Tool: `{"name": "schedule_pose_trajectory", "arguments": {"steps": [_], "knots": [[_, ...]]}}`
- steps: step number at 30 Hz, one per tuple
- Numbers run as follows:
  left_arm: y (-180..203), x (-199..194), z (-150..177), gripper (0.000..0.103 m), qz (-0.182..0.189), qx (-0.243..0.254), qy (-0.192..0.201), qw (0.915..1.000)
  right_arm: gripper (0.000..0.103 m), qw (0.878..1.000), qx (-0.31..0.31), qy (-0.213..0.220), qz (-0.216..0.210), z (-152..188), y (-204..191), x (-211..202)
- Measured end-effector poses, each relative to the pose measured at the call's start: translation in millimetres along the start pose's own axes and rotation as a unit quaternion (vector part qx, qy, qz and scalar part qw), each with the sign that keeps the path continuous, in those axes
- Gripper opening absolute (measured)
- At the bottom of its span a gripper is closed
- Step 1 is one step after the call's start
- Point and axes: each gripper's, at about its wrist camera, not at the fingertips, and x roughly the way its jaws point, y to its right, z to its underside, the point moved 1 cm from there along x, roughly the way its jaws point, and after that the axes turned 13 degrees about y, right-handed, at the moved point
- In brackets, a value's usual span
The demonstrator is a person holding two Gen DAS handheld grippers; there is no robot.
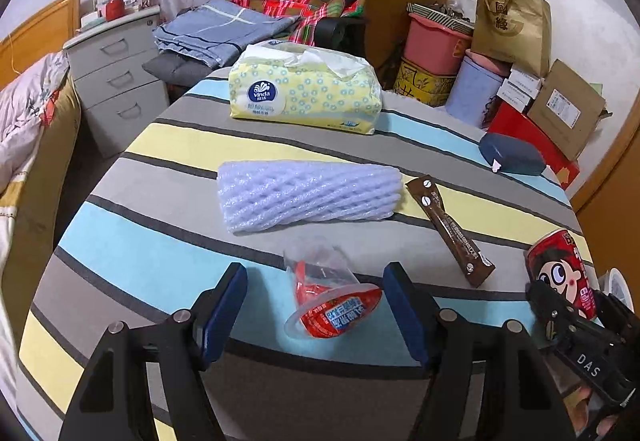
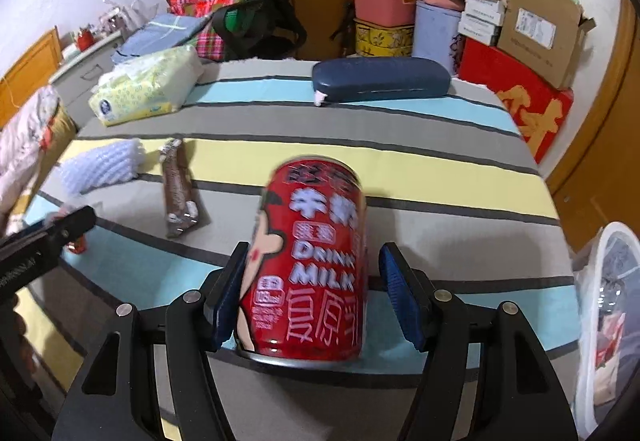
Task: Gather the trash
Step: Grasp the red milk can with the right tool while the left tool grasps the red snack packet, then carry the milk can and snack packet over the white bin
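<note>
— Which claw is after what?

— The left claw [image 1: 316, 305] hangs over the near edge of the striped table [image 1: 160, 265], its blue pads apart on either side of a crumpled clear wrapper with red print [image 1: 332, 305]. Neither pad touches it. I'd say it is lined up that way so the wrapper sits in the gap before the pads come together.

— And the other one?

— The right claw [image 2: 312, 297] has its pads around an upright red milk drink can [image 2: 308, 273]. The left pad looks to be right against the can's side; the right pad stands clear of it with a gap showing. So it is spread, not clamped. The can stands on the table by the near edge, just beside a white mesh bin [image 2: 608, 305] off the right side, which already holds some scraps. I'd guess that's where the trash goes, which would explain taking the can first on that side.

— What else is litter here?

— A white foam fruit net [image 1: 308, 197] lies mid-table, and a brown sachet stick [image 1: 450, 231] just to its right. Both look like candidates, well apart from either claw.

— And the rest?

— The yellow Vinda tissue pack [image 1: 304, 93] at the far edge and the dark blue glasses case [image 1: 512, 157] at the far right probably stay; they look like things in use, pushed back out of the way.
</note>
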Motion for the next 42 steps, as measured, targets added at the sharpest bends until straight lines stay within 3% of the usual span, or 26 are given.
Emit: {"name": "schedule_pose_trajectory", "arguments": {"steps": [3,8,10,26,42], "knots": [[0,1,1,0.07,0.004,0.0,0.001,1.0,0.066,1.0,-0.001,0.004,0.004,0,2,1],[1,-2,0,0.06,0.002,0.007,0.008,0.9999,0.065,1.0,0.015,0.008,-0.009,-1,6,0],[1,1,1,0.046,0.001,0.006,0.002,1.0,0.057,1.0,0.015,0.011,-0.012,-1,5,0],[10,-25,7,0.045,0.021,0.014,0.021,0.9995,0.054,0.998,0.04,0.024,-0.031,1,13,-8],[69,-77,16,0.045,0.084,0.043,0.049,0.9943,0.054,0.996,0.065,0.048,-0.031,8,42,-47]]}}
